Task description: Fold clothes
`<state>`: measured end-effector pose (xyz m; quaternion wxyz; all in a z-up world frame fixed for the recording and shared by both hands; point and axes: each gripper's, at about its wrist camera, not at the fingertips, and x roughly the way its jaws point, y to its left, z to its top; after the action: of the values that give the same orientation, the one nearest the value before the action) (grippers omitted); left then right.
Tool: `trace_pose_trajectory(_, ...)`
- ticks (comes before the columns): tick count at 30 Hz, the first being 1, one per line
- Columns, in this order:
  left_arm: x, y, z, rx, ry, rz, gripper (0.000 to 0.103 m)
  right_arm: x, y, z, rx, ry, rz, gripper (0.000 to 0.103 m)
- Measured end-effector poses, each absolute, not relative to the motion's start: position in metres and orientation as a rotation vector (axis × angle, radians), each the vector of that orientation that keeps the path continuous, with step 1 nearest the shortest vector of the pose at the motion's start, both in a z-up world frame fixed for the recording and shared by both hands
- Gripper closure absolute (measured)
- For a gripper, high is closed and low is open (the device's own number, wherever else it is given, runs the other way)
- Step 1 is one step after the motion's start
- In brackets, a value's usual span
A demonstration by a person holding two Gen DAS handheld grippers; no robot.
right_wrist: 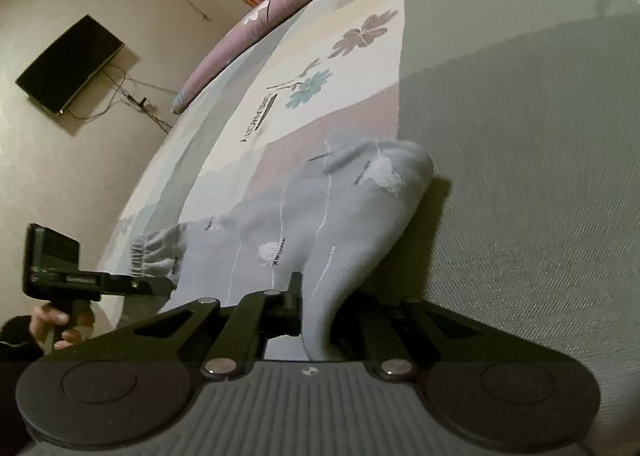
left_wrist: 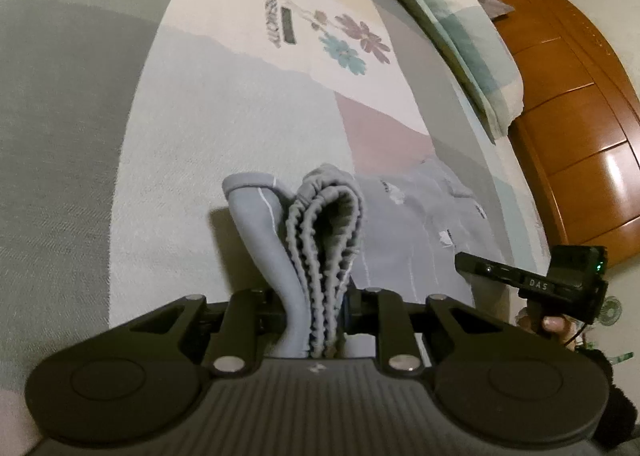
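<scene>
The left claw (left_wrist: 316,316) is clamped on the gathered elastic waistband (left_wrist: 324,232) of a pair of grey shorts (left_wrist: 408,216), with a fold of plain grey cloth pinched in alongside it; the bunched band stands up in a loop just past the fingers. The right claw (right_wrist: 316,316) is closed tight on a thin corner of the same shorts (right_wrist: 320,216), at the end away from the waistband (right_wrist: 156,252), and the cloth rises from its fingers and balloons out into a rounded hump. Between the two claws the shorts lie across the bed (left_wrist: 140,176), grey with thin white lines and small white motifs, partly lifted at both held ends and casting shadows on the sheet.

From each side the other tool shows at the edge of the picture, a hand (right_wrist: 60,320) wrapped round its black grip.

Further out, the bed sheet carries blocks of pale green, pink and cream with printed flowers (left_wrist: 352,44). A pillow (left_wrist: 460,36) lies against the wooden headboard (left_wrist: 580,116). On the wall beyond the foot of the bed hangs a dark screen (right_wrist: 68,64) with cables trailing below it.
</scene>
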<state>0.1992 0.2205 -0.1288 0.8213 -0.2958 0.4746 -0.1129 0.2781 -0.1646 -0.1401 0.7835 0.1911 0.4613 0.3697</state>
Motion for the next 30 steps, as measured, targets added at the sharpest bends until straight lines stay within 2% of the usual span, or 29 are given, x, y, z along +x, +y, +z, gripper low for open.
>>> trace_pose_trajectory(14, 0.221, 0.154, -0.053, -0.443, 0.959, -0.262, 0.083, 0.250, -0.193, -0.090, 0.430, 0.841, 0.858, 0.096)
trace_pose_trajectory(30, 0.363, -0.055, -0.001, -0.173, 0.953, -0.522, 0.083, 0.213, -0.362, -0.039, 0.494, 0.605, 0.564, 0.096)
